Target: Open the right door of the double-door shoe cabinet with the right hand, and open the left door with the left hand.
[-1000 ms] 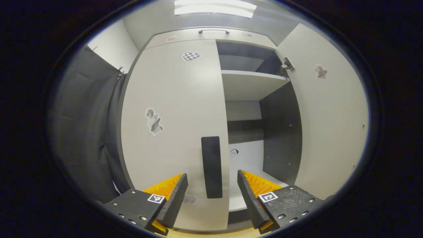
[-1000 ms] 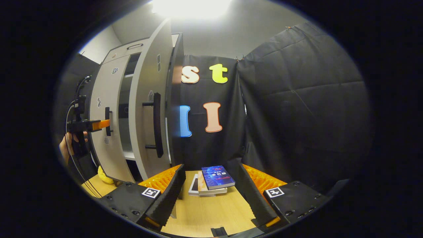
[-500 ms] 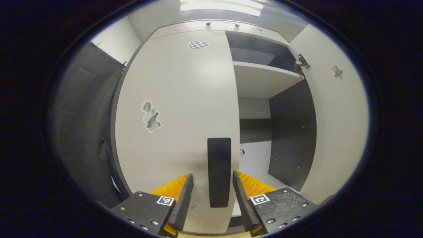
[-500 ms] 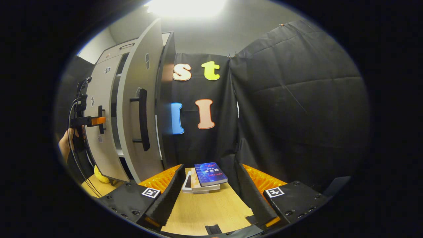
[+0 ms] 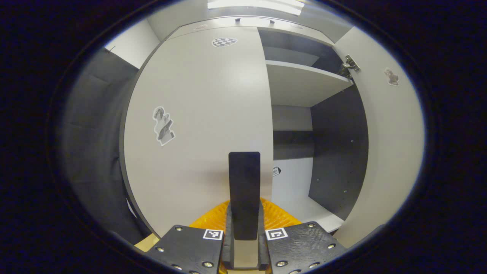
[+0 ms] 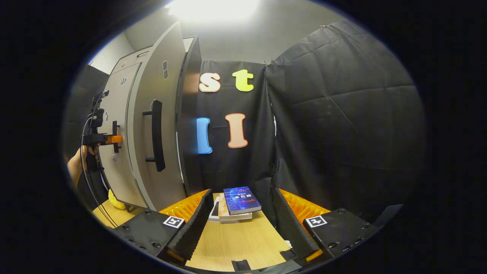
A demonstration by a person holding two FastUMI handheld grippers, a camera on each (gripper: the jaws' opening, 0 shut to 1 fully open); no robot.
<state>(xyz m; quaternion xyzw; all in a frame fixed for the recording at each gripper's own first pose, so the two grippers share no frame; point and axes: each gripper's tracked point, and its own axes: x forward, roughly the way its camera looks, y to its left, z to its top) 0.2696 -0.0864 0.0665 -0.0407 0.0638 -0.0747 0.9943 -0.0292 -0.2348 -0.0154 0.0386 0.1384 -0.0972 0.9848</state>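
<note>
The left door of the pale shoe cabinet stands closed. My left gripper is shut on that door's black vertical handle, one finger on each side of the bar. The right door is swung open, baring a shelf and dark inner walls. From the right gripper view, the right door with its black handle stands ajar at the left. Farther left, a hand holds the left gripper at the left door's handle. My right gripper is open with nothing between its fingers.
A stack of books lies on the wooden floor just beyond my right gripper. A yellow object sits low by the cabinet's foot. Black cloth walls close in the right side and the back.
My left gripper moved up to the left door's handle and shut on it. The right gripper stayed open, drifting slightly.
</note>
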